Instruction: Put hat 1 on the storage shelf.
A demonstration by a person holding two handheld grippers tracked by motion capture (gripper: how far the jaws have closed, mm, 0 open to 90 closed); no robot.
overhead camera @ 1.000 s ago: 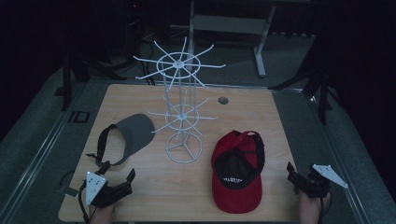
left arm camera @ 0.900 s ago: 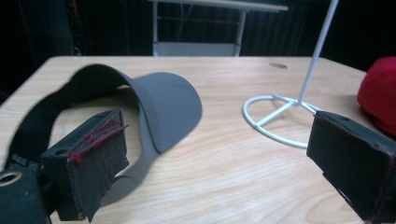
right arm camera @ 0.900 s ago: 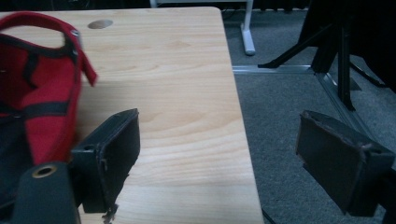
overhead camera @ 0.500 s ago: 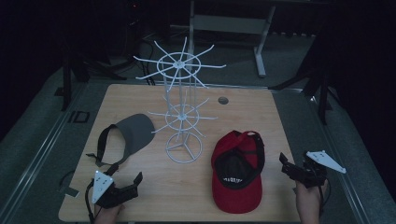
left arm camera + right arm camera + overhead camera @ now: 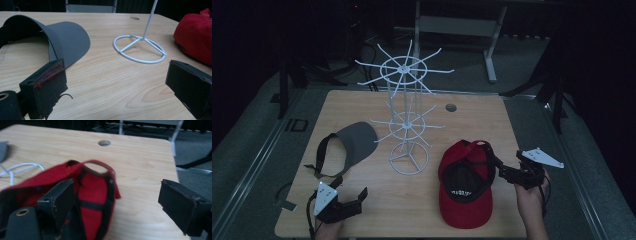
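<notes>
At lower right of the high view, the red cap [image 5: 466, 185] is being approached by the right gripper [image 5: 507, 173], jaws apart; closing on its back strap [image 5: 96, 167] is judged next. The left gripper [image 5: 349, 200] is held apart too.

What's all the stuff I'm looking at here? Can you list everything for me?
Red cap: one, red with a dark inside, lying upside down on the table's right side.
Visor: one, dark grey, on the table's left side.
Wire rack: one, white, standing mid-table with bare hooks at two levels.
Table: one, light wood, with a small round hole near the far edge.
Metal frame: one, grey, on the floor behind the table.
Left gripper: one, black, jaws open, near the front left edge, holding nothing.
Right gripper: one, black, jaws open, at the cap's back strap.
</notes>
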